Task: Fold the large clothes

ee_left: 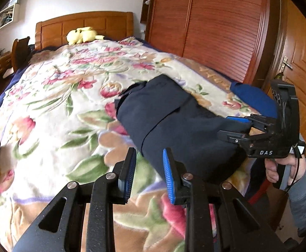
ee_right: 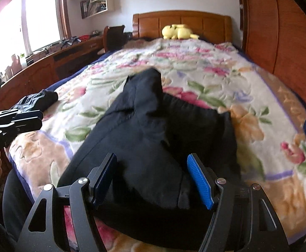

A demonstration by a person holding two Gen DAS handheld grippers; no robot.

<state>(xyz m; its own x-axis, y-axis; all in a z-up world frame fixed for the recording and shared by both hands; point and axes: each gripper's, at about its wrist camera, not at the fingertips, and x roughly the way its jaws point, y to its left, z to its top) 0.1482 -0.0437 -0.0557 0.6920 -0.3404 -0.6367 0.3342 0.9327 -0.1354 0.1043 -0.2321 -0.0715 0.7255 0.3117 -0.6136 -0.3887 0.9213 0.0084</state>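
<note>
A dark navy garment [ee_left: 174, 121] lies folded in a long bundle on the floral blanket [ee_left: 58, 96] near the bed's foot. It also fills the middle of the right wrist view [ee_right: 153, 136]. My left gripper [ee_left: 148, 168] is open and empty, its blue pads just left of the bundle's near end. My right gripper [ee_right: 153, 174] is open, its jaws on either side of the garment's near end. In the left wrist view the right gripper [ee_left: 234, 128] sits at the bundle's right end, held by a hand.
A yellow plush toy [ee_left: 81, 35] lies by the wooden headboard [ee_left: 85, 23]. A wooden wardrobe [ee_left: 205, 27] and door [ee_left: 300, 67] stand right of the bed. A blue cloth [ee_left: 255, 98] and another dark garment [ee_right: 37, 100] lie at the bed's edges. A desk [ee_right: 48, 63] runs under the window.
</note>
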